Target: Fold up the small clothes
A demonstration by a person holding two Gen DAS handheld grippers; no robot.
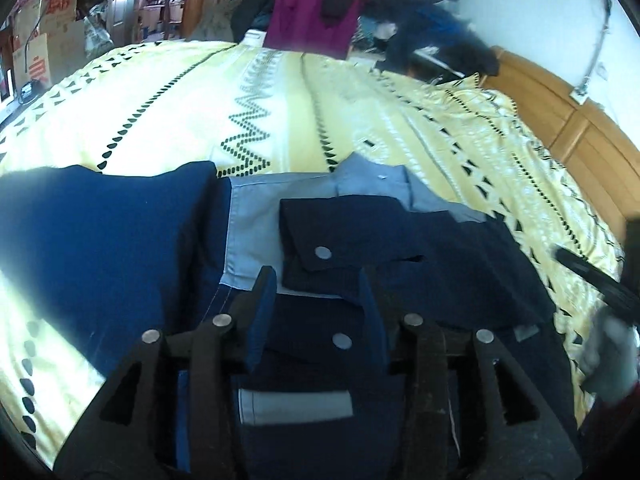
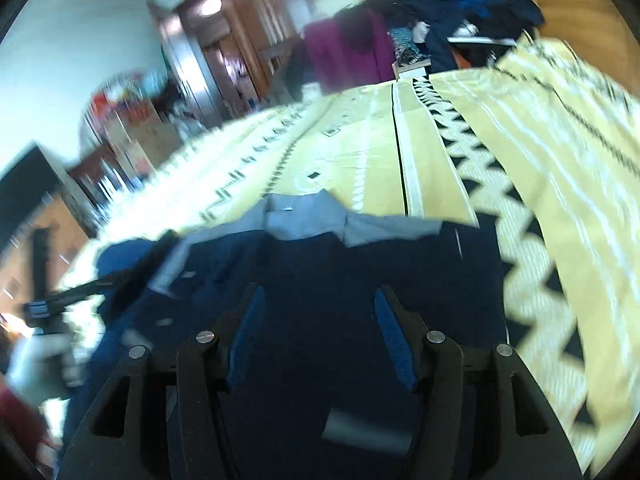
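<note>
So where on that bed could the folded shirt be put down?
The yellow bedspread lies bare beyond the shirt's light-blue collar, up to the maroon garment, and to the shirt's right. The far corner's dark clothes pile is crowded.

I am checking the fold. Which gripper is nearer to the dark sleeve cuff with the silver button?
Left. The left gripper is open just short of the sleeve cuff. The right gripper, also open, is over the shirt body, farther right.

One shirt [image 1: 400,248] (two snaps visible), two grippers [image 1: 316,284].
</note>
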